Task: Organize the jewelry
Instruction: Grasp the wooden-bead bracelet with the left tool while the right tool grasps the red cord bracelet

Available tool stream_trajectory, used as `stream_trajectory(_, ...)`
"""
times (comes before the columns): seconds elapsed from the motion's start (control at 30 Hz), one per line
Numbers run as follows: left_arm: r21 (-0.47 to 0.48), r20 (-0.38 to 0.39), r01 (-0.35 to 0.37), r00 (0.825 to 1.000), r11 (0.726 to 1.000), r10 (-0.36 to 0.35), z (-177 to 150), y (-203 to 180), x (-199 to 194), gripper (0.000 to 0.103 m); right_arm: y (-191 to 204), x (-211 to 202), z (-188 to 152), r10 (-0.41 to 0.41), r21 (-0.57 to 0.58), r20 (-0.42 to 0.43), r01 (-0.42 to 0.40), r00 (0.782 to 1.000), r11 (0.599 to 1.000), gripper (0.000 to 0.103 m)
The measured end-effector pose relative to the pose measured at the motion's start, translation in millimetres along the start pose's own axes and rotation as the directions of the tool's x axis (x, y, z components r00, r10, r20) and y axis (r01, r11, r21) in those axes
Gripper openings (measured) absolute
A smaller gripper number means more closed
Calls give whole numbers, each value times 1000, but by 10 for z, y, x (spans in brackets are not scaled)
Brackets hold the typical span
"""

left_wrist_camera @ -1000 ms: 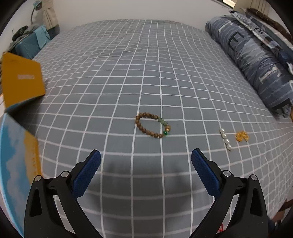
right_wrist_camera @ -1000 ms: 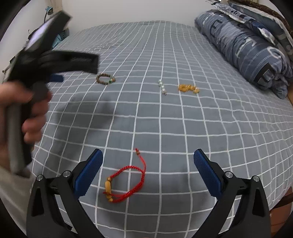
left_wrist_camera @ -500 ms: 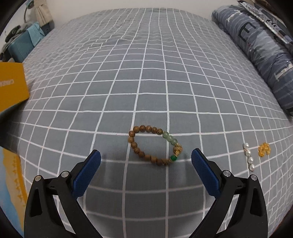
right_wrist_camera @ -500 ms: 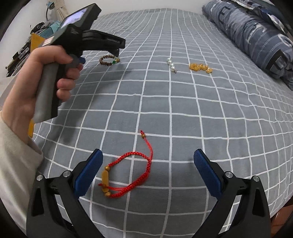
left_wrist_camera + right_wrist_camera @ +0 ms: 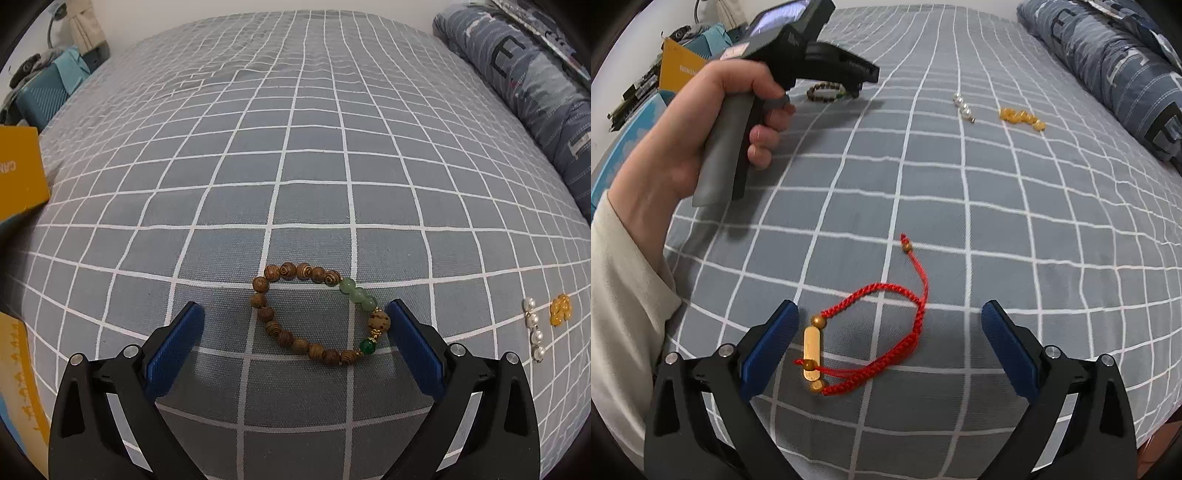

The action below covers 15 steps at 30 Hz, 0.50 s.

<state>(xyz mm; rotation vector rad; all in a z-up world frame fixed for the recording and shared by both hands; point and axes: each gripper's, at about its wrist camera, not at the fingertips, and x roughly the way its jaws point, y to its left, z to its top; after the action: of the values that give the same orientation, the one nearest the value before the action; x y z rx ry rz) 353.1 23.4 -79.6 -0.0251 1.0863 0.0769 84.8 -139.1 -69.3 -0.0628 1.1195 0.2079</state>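
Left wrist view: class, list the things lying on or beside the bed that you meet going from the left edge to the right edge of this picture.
Yellow box → wooden bead bracelet → pearl strand → small yellow bead cluster → rolled blue quilt.

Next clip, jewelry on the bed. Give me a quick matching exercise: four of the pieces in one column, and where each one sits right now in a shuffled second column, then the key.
Things:
1. wooden bead bracelet
2. red cord bracelet
3. pearl strand
4. yellow bead piece

Places:
A. between the open fingers of the right gripper
B. nearest the folded blue quilt
C. between the open fingers of the left gripper
D. out on the grid bedsheet, between the wooden bracelet and the yellow piece

Pairs: 1-C, 2-A, 3-D, 4-B
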Motion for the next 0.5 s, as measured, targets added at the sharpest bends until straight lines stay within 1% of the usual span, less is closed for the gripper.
stream_trajectory(0.13, 6, 6, -9, 1000, 1000, 9, -16, -3, 27, 96, 9, 44, -27, -8, 6, -9, 8, 1000, 1000, 86)
stream_trajectory(0.2, 9, 6, -17, 1000, 1000, 17, -46, -20, 13, 93, 15, 45, -21, -17, 5, -5, 17, 1000, 1000, 77)
stream_trajectory(0.27, 11, 8, -21, 1000, 1000, 20, -133, -81, -59, 88, 33, 42, -21, -23, -4, -2, 23, 1000, 1000, 71)
stream_trajectory(0.33, 18, 9, -20, 1000, 1000, 19, -118, -77, -63, 81, 42, 39, -29, -23, -6, -2, 23, 1000, 1000, 67)
stream_trajectory(0.37, 21, 9, -17, 1000, 1000, 17, -126, -77, -75, 79, 53, 38, -32, -23, -10, -2, 23, 1000, 1000, 63)
stream_trajectory(0.43, 23, 11, -16, 1000, 1000, 16, -136, -86, -101, 69, 57, 40, -26, -21, -16, -2, 21, 1000, 1000, 59)
stream_trajectory(0.5, 24, 13, -12, 1000, 1000, 12, -158, -85, -123, 63, 54, 40, -22, -20, -18, -3, 20, 1000, 1000, 55)
